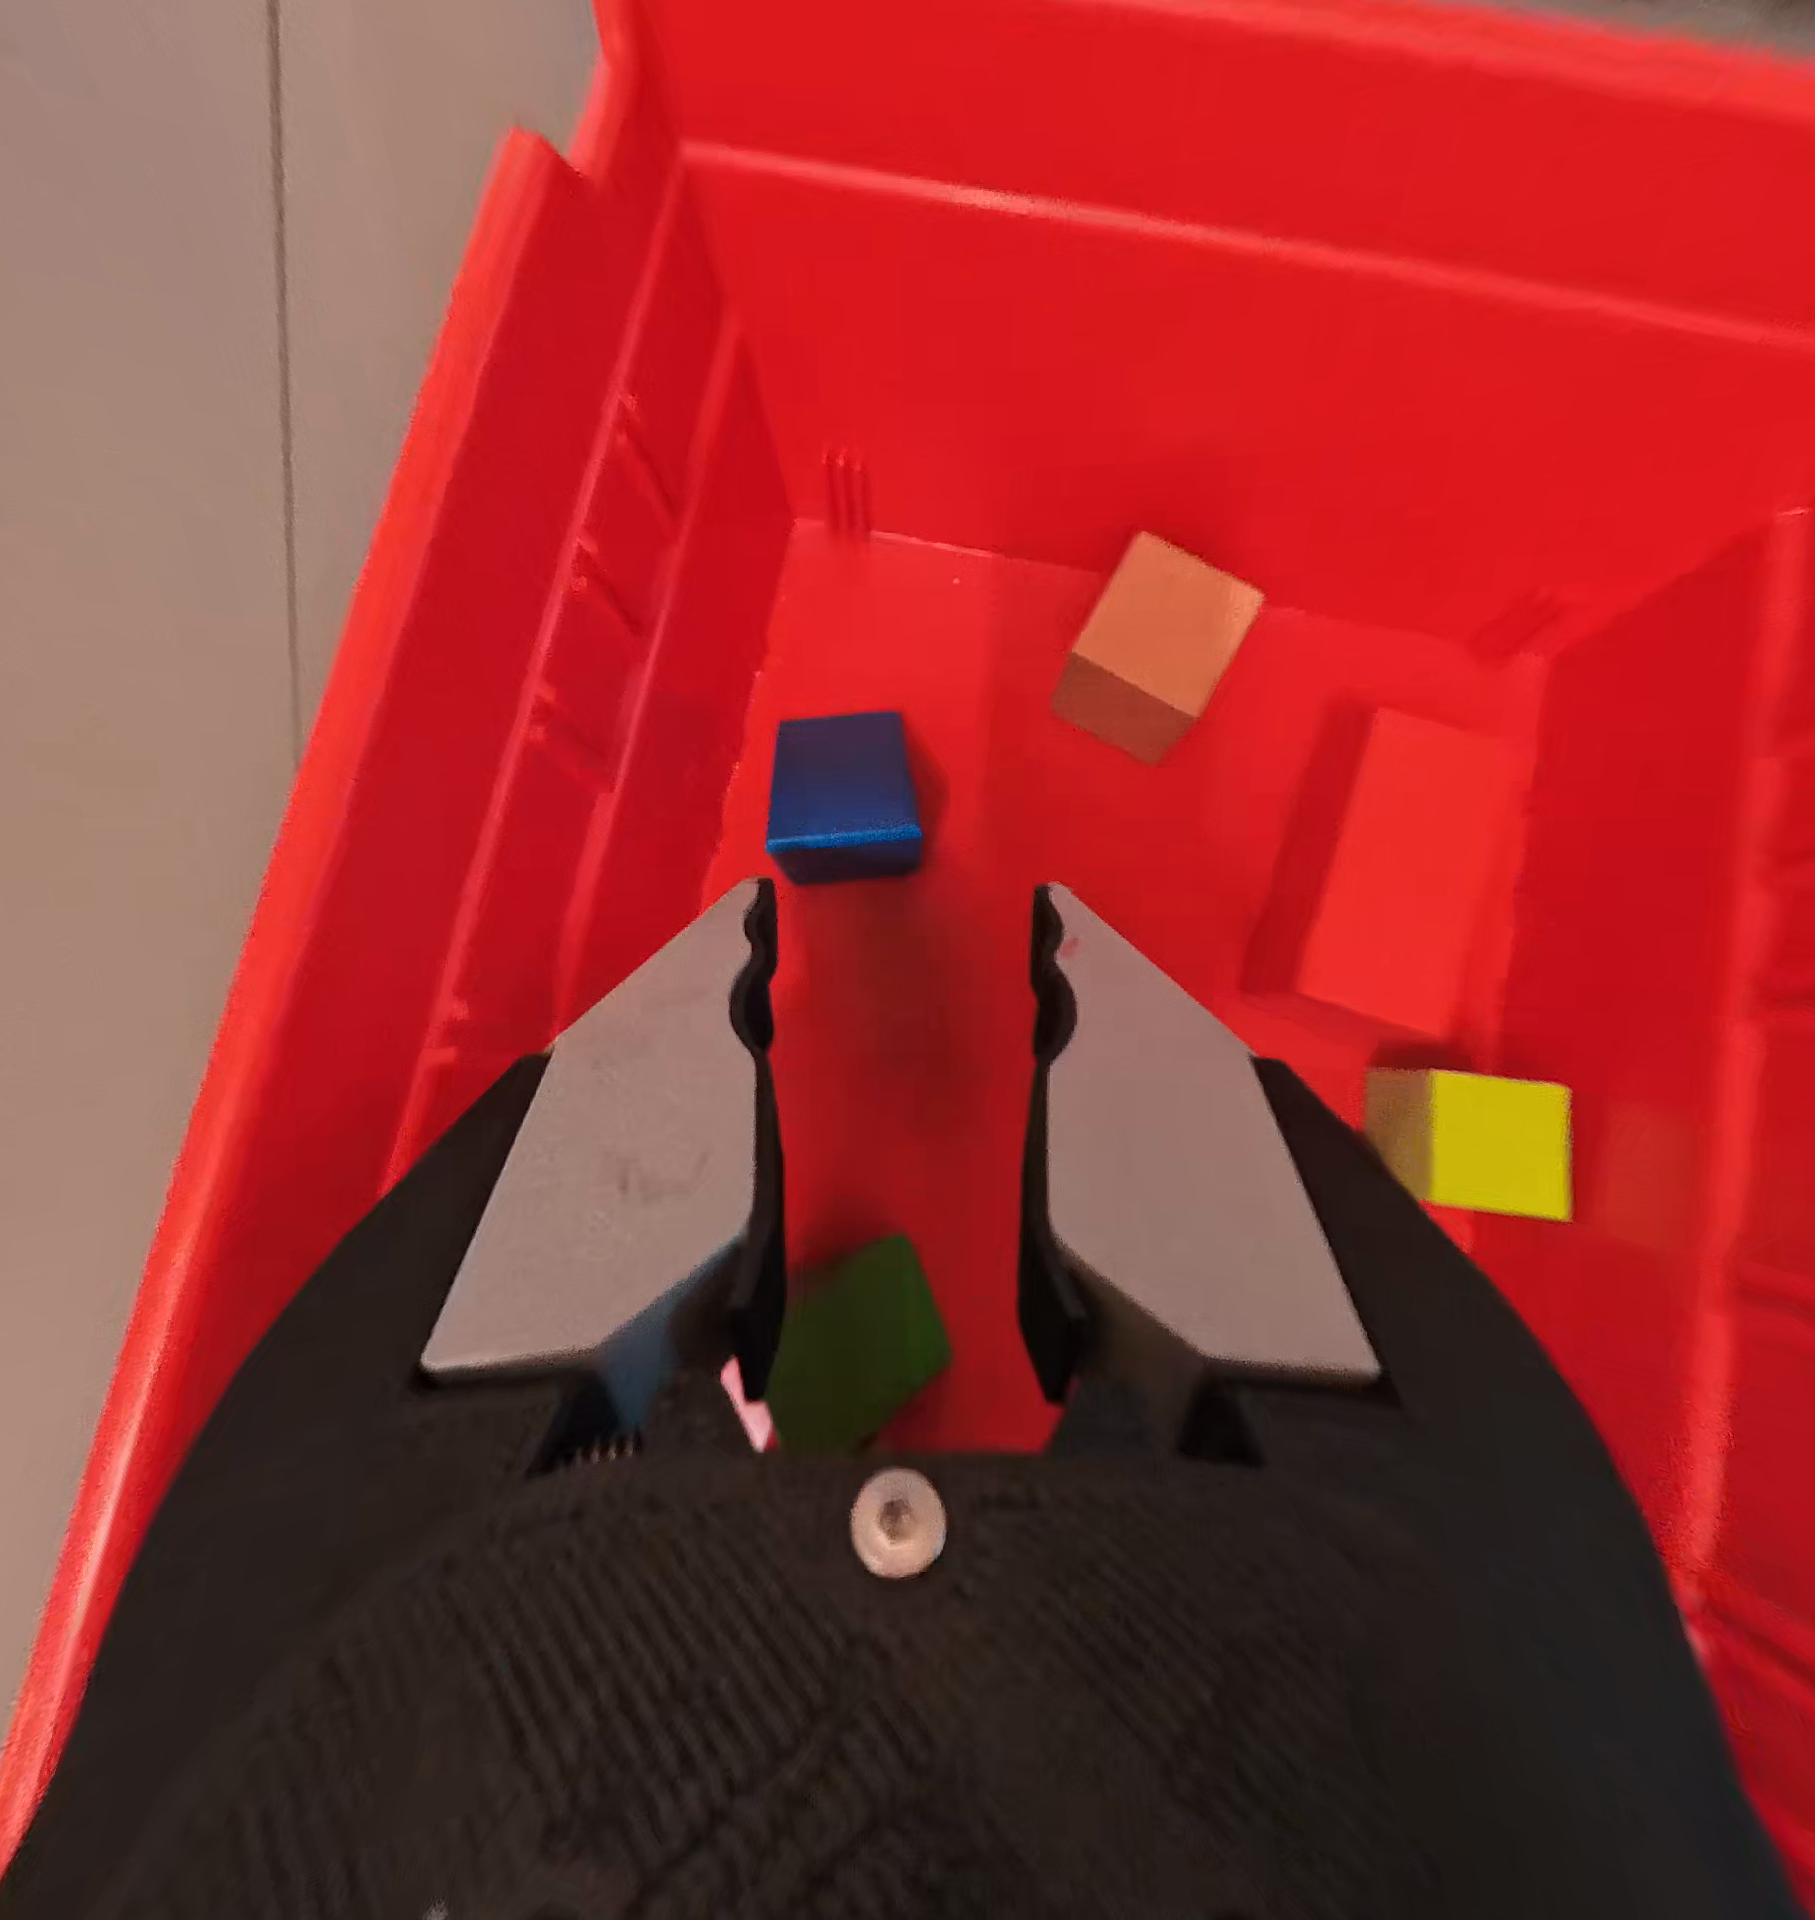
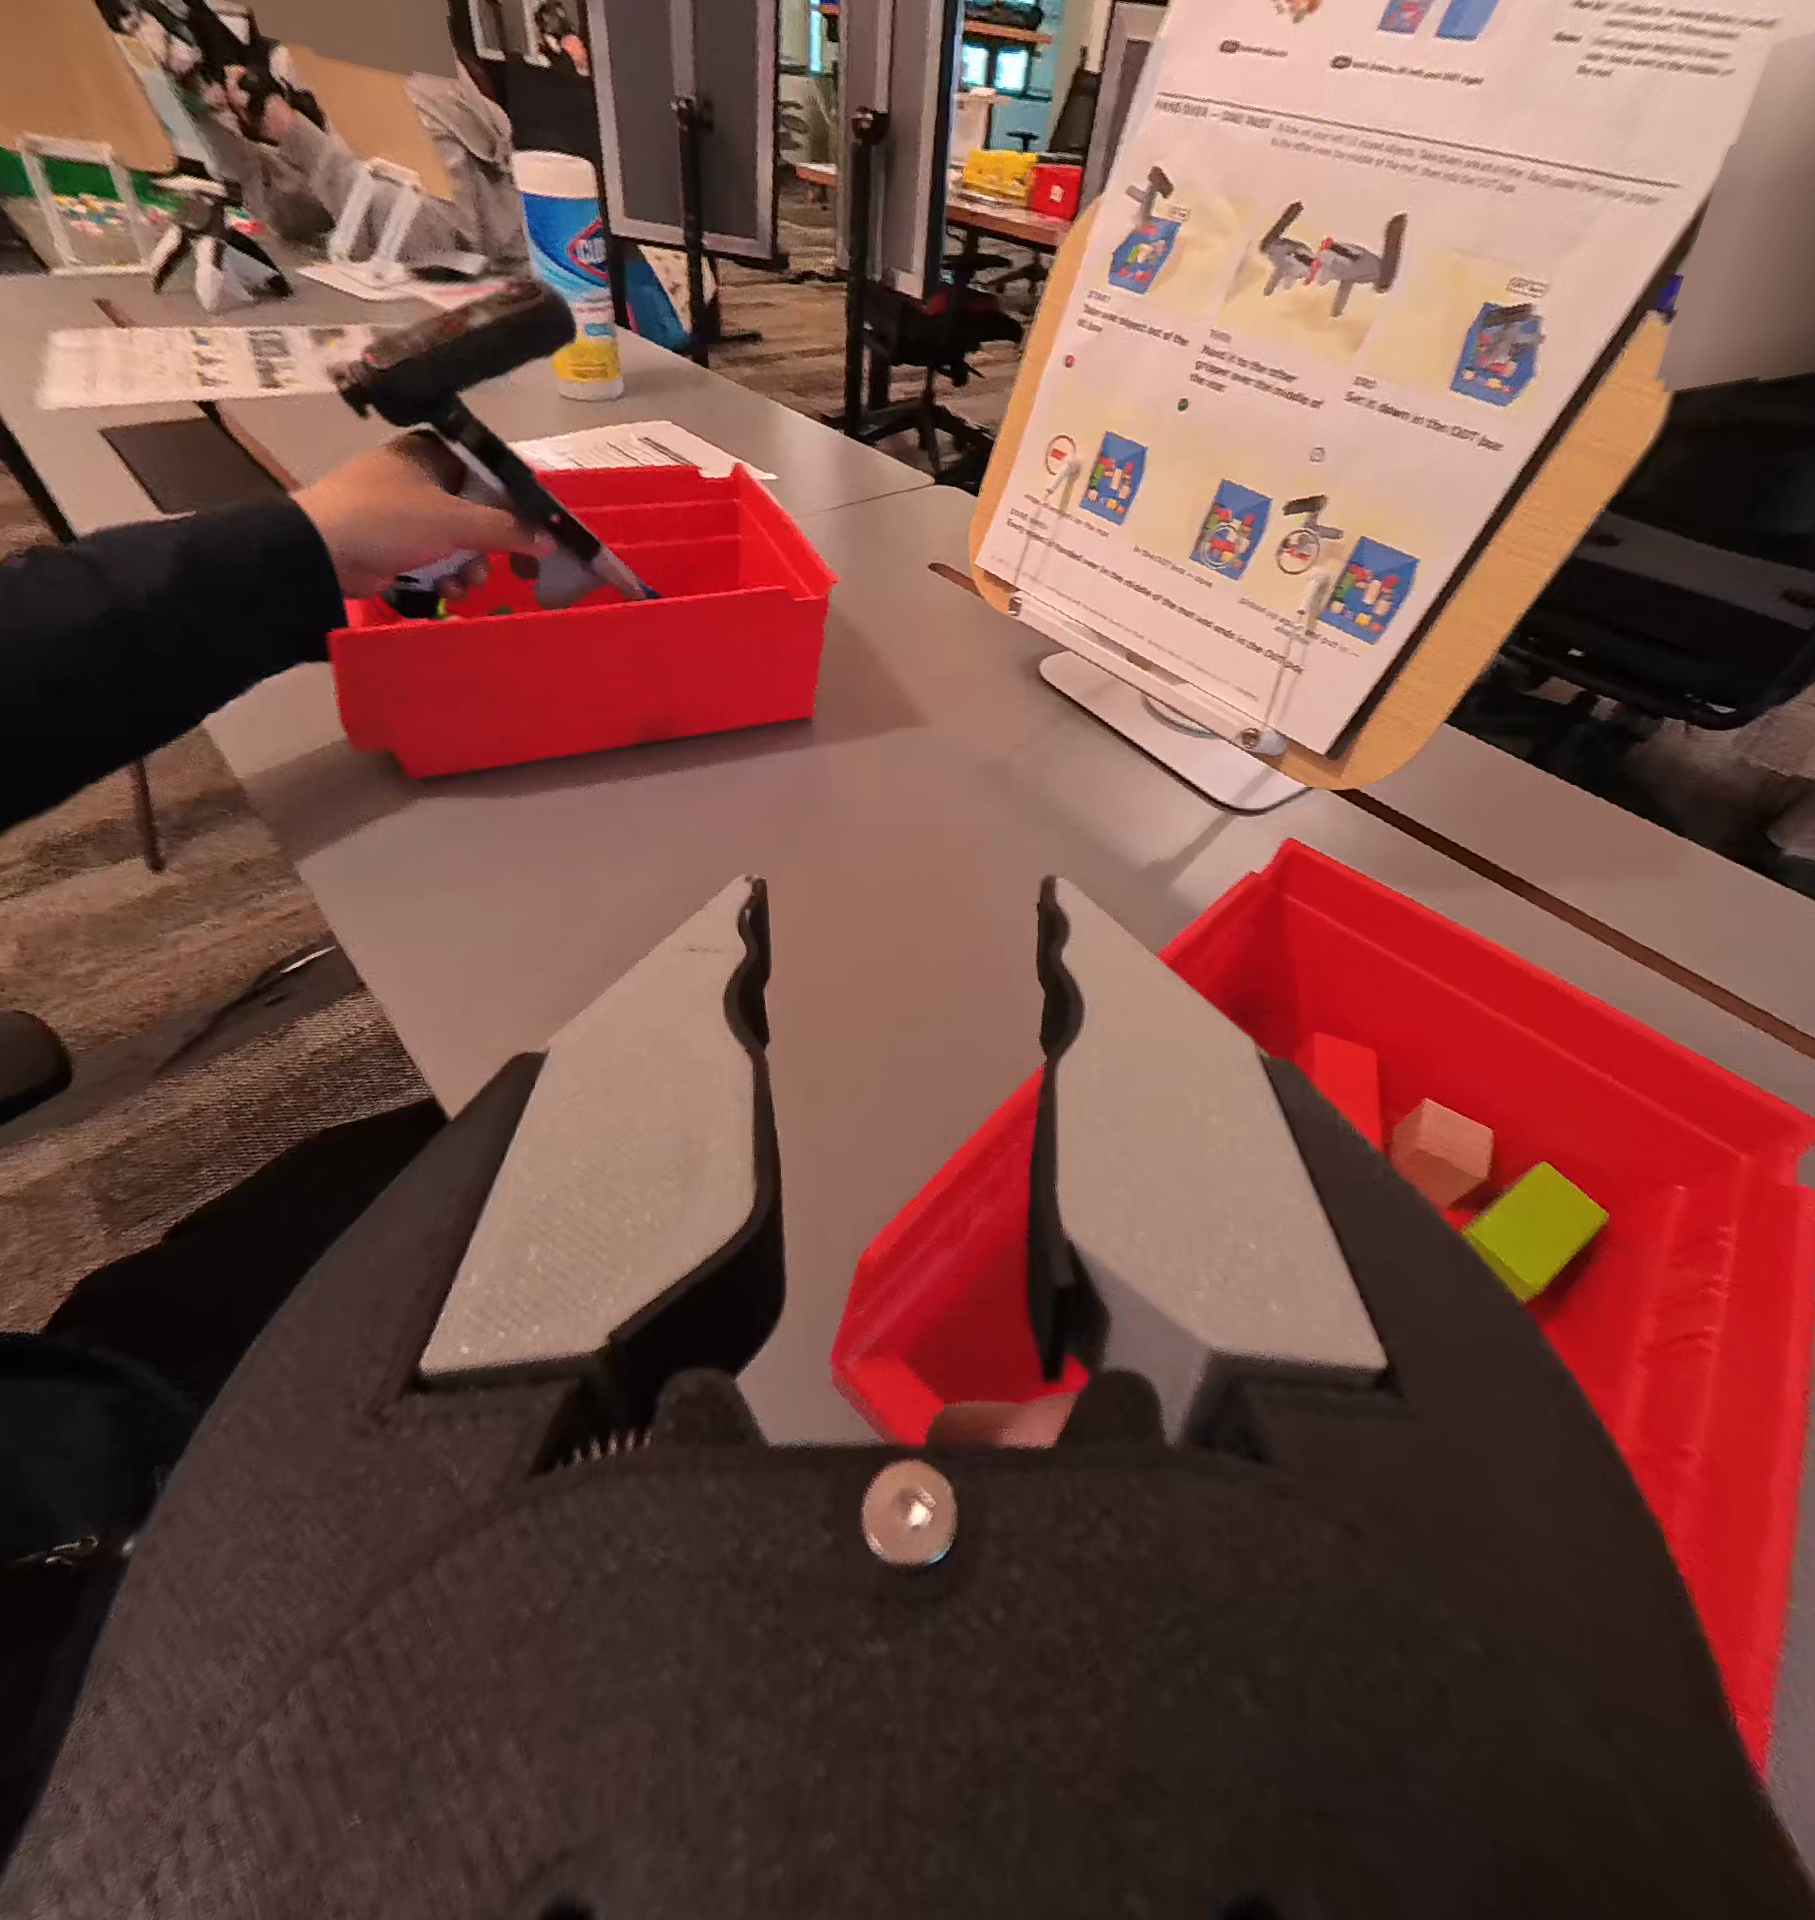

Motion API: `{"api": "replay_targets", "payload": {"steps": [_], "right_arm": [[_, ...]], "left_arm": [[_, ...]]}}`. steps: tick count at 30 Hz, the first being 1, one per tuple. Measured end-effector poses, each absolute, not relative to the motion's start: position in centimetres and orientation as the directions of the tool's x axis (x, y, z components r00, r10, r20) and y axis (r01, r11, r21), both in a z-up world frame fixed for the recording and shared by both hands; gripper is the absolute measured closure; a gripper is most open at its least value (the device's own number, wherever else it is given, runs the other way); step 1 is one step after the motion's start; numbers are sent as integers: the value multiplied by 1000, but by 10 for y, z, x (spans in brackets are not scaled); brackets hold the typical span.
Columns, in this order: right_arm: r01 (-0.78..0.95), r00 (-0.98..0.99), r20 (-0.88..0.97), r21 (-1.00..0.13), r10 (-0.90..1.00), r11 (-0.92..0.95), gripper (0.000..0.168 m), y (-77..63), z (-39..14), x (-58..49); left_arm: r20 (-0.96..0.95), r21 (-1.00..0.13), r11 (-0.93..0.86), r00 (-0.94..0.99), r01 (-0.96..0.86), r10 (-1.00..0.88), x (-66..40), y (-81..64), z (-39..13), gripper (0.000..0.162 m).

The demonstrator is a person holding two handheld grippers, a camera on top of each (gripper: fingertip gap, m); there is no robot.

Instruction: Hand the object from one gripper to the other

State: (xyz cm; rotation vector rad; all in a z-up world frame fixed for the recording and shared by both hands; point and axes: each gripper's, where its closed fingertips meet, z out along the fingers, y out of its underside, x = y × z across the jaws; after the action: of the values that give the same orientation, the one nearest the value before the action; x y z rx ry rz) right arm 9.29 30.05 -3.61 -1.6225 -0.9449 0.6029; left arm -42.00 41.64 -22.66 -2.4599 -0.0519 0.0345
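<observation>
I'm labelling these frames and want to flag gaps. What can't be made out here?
- Left wrist view: green block partly hidden behind the left gripper; the whole view is motion-blurred.
- Right wrist view: far red bin contents mostly hidden by its front wall and the person's hand.
- Right wrist view: near red bin partly covered by the right gripper.

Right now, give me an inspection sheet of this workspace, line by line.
Surface: grey table, bare between the bins.
Job's things: far red bin holds blue block, tan block, red block, yellow block, green block; near red bin holds more blocks.
Clutter: wipes canister, loose papers.
Grippers: left gripper open, inside the far bin, holding nothing; right gripper open, empty, above the table.
Cables: nothing seen.
Surroundings: instruction sheet on a stand, other desks behind.
</observation>
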Motion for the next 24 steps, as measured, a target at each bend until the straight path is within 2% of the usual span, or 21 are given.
{"api": "replay_targets", "payload": {"steps": [4,9,11,13,20,24], "right_arm": [[221,555,51,-971,830,-88,119,304,-31,101],[226,563,52,-970,825,-93,120,309,-33,103],[230,562,54,-969,825,-93,120,310,-35,101],[232,554,50,-968,831,-97,120,310,-36,98],[268,528,74,-960,846,-83,120,303,-41,91],[246,479,59,-967,876,-70,120,290,-35,83]], "left_arm": [[-56,-555,-832,997,13,53,-429,432,-255,115],[-21,-574,-818,998,39,62,-428,450,-258,117],[-50,-584,-812,998,4,41,-429,451,-257,130],[-86,-595,-803,996,-30,27,-431,450,-254,130],[-118,-713,-693,993,-106,-30,-412,430,-209,130],[-130,-847,-495,979,-192,-157,-368,401,-147,130]]}}
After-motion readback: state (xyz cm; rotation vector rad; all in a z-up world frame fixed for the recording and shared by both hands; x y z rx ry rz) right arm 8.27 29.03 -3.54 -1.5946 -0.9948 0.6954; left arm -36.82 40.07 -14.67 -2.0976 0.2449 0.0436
